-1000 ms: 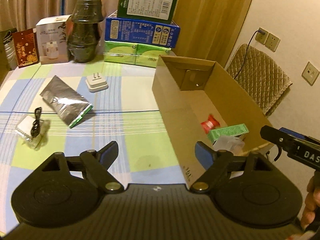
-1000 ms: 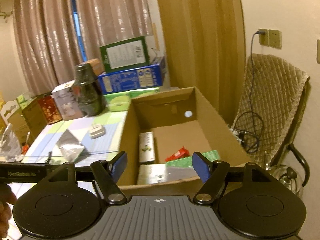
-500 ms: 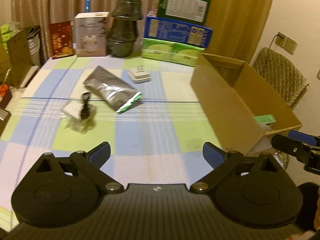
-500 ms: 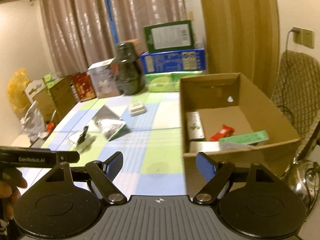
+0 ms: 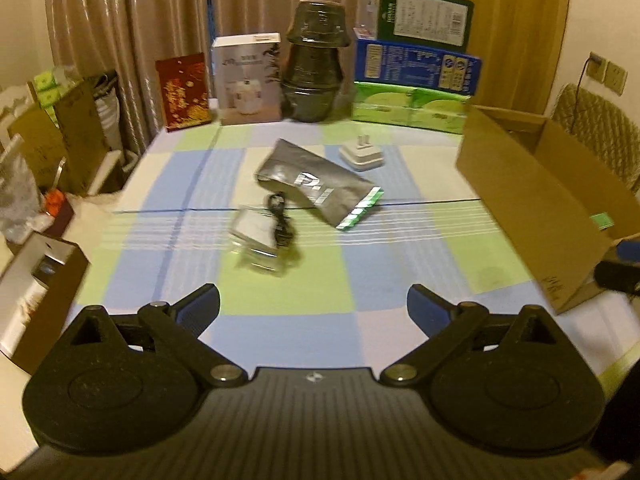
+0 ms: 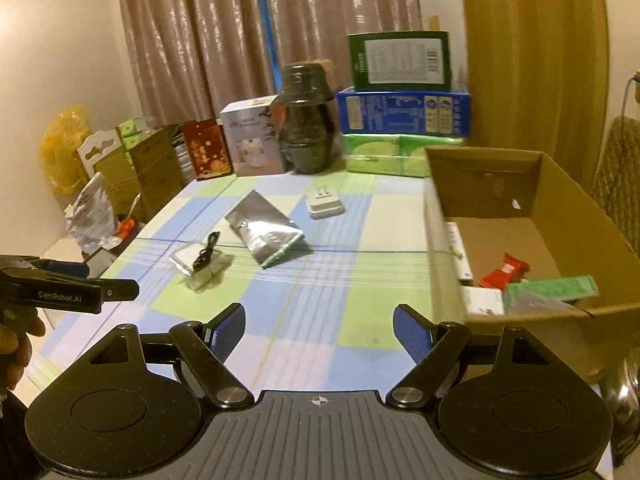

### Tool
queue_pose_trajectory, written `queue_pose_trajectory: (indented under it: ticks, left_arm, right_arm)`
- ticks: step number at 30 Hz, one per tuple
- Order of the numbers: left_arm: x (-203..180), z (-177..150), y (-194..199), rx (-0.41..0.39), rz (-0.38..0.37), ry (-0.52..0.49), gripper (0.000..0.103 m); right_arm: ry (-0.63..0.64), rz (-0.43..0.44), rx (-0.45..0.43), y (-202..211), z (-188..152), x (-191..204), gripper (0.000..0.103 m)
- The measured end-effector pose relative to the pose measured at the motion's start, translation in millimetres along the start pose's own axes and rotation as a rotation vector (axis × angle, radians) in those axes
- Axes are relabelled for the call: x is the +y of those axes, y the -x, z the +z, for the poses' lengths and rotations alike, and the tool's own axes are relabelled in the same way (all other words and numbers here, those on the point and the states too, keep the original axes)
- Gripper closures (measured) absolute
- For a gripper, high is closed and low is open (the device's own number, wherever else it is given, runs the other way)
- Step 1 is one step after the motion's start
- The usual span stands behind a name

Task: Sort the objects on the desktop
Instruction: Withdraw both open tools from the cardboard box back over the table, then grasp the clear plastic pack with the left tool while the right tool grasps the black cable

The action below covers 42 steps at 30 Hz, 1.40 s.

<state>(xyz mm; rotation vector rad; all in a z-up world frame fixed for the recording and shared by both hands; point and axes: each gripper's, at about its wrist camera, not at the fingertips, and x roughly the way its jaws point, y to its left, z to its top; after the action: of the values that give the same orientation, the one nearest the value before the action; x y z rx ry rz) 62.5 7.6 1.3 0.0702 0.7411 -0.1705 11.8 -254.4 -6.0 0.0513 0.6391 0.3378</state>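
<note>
Ahead of our wide, empty left gripper (image 5: 313,306) lies the silver pouch (image 5: 318,182): light, slippery, crushable. We would pinch its sealed edge. Our right gripper (image 6: 319,326) gapes empty too.

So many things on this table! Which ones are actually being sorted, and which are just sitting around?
Being sorted: foil pouch, white plug, bagged cable, cardboard box already holding a red packet and green carton.

Just there: dark jar, blue box, red box, curtains.
</note>
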Motion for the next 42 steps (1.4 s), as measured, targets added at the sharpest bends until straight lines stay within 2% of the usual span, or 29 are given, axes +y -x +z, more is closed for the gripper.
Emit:
queue_pose_trajectory:
  ticks: [8, 13, 21, 26, 33, 36, 40, 41, 42]
  left_arm:
    - [47.4, 3.2, -27.9, 0.006, 0.064, -0.041, 0.004]
    - [65.4, 0.5, -52.5, 0.003, 0.054, -0.106, 0.003]
    - [80.5, 4.5, -99.5, 0.003, 0.007, -0.148, 0.003]
    - [74.1, 9.6, -120.5, -0.017, -0.037, -0.297, 0.003]
    - [84.9, 12.5, -146.1, 0.013, -0.053, -0.302, 0.003]
    - [90.1, 11.5, -151.0, 0.024, -0.037, -0.301, 0.003]
    - [85.2, 7.7, -151.8, 0.035, -0.029, -0.36, 0.003]
    - [84.5, 7.5, -152.0, 0.034, -0.036, -0.361, 0.003]
    - [84.0, 7.8, -152.7, 0.035, -0.044, -0.357, 0.003]
  right_arm:
    - [0.022, 0.037, 0.003, -42.4, 14.1, 35.1, 0.025]
    - [0.031, 0.05, 0.013, -82.4, 18.5, 58.5, 0.026]
    - [0.046, 0.087, 0.057, -153.0, 24.8, 84.1, 0.046]
    - [0.044, 0.112, 0.083, -194.4, 30.3, 92.6, 0.055]
    - [0.034, 0.144, 0.115, -242.2, 36.1, 106.4, 0.064]
    - [0.033, 0.15, 0.121, -258.9, 38.0, 113.4, 0.067]
    - [0.029, 0.152, 0.155, -282.6, 38.6, 118.1, 0.069]
    - [0.029, 0.154, 0.163, -286.5, 38.3, 118.5, 0.071]
    - [0.031, 0.161, 0.168, -288.8, 37.8, 118.2, 0.078]
